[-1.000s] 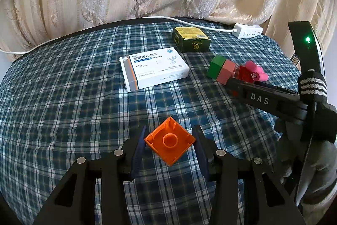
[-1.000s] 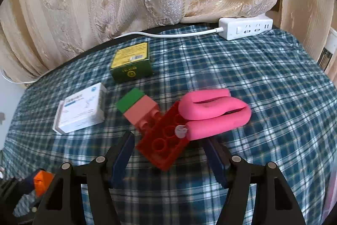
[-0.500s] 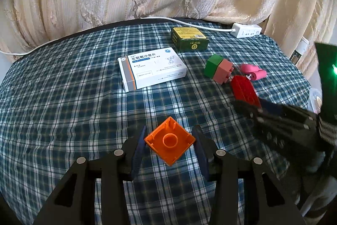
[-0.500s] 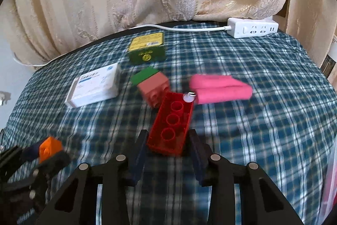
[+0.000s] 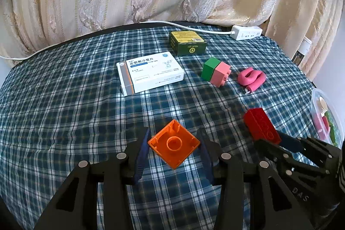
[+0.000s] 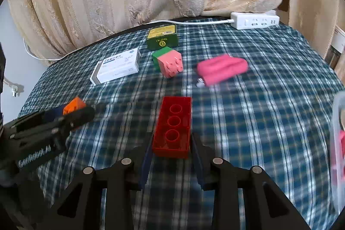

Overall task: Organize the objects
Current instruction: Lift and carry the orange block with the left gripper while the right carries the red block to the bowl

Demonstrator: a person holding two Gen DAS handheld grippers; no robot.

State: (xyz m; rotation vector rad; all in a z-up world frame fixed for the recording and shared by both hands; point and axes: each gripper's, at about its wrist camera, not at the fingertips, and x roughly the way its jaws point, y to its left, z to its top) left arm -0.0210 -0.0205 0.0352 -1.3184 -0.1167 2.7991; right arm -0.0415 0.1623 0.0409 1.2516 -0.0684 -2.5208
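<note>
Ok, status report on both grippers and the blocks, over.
Left gripper shut on orange block. Right gripper, jaws closing on red block. Green-pink block pair and pink curl lie clear on the cloth. Nothing in the way.

My stock: orange block (image 5: 173, 146), red block (image 6: 173, 126), green-and-pink block pair (image 5: 215, 71), pink roll (image 5: 251, 78), dark green box (image 5: 187, 43), blue-white plaid cloth (image 5: 64, 100).

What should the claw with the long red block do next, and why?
Probably carry the long red plastic building block sideways to the clear plastic tub at the table's right edge and let go over it. The right claw is closing on the block, pads against its sides, and the tub already holds pink and green pieces. The left claw grips a square orange plastic block.
</note>
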